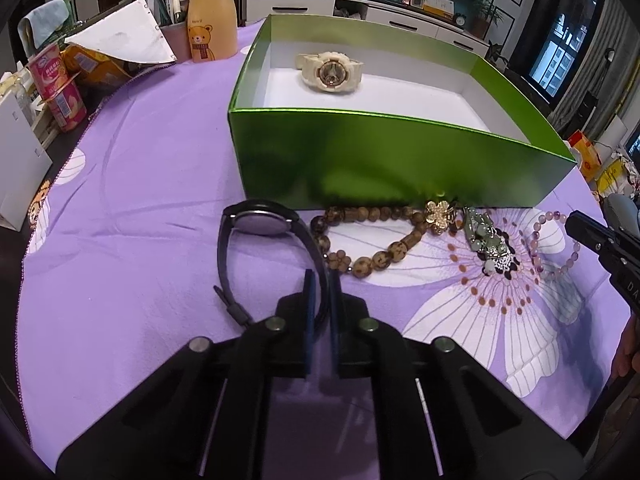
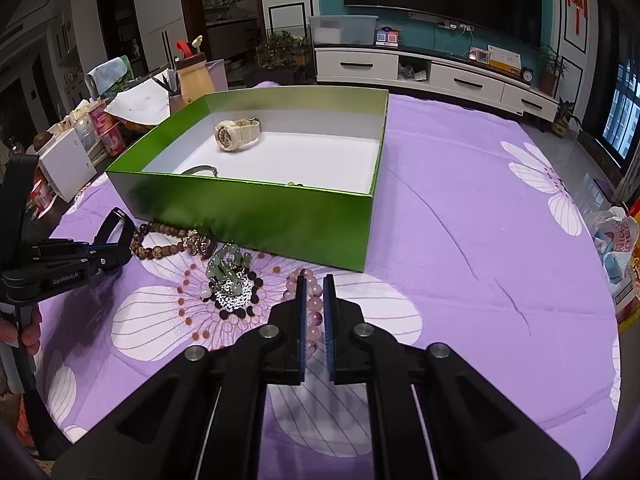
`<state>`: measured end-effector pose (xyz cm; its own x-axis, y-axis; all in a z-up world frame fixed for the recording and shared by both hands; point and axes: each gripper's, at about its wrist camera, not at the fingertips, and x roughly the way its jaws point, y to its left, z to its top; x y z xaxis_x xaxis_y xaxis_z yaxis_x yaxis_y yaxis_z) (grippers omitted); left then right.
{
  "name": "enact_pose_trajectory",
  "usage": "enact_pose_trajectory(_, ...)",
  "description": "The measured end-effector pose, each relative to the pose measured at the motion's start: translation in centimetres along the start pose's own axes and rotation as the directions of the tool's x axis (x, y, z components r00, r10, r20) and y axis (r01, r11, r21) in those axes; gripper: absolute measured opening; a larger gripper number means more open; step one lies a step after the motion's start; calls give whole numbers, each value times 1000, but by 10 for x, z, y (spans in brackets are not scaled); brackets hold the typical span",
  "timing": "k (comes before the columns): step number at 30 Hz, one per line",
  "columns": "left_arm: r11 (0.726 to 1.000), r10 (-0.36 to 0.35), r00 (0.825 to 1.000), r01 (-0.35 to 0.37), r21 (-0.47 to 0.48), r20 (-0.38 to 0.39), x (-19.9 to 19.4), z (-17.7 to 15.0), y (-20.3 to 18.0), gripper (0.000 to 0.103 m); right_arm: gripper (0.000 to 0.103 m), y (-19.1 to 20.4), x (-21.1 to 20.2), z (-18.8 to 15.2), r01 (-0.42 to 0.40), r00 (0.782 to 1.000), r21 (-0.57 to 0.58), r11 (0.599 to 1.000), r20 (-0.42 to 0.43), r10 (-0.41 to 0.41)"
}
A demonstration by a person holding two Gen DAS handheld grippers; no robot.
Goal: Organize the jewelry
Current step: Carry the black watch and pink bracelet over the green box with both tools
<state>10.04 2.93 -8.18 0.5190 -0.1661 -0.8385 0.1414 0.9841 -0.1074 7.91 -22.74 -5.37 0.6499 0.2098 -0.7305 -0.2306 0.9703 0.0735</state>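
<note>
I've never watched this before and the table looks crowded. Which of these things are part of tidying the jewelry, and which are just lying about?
Part of the job:
green box
cream watch, already in the box
black watch, in the left gripper
pink bead bracelet, in the right gripper
brown bead bracelet
gold flower brooch
jade charm

Just lying about:
bear bottle
red cups
white carton

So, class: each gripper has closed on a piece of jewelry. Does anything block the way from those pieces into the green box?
Only the box's own near wall. The black watch in the left gripper and the pink bead bracelet in the right gripper lie just in front of it, so both must go up over that wall. The box is open on top.
</note>
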Motion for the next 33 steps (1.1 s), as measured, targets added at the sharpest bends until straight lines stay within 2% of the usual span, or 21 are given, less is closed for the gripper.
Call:
enact_pose_trajectory(5,999,1,1000,0,-35,25,-8,-1,2,3,7,0,-3,0,-4,1000,4,1000,5,4)
enact_pose_trajectory(13,997,-35,996,41,-72,79,-38,-3,4,3,7,0,-19,5,-7,999,6,1000,45,7)
enact_pose_trajectory(23,997,-61,982,67,-31,176,-81,11,-10,3,7,6,-45,16,-5,994,-14,1000,110,7)
enact_pose_trajectory(33,997,-73,974,72,14,215,-94,33,-28,3,7,9,-63,34,-2,985,-38,999,174,8)
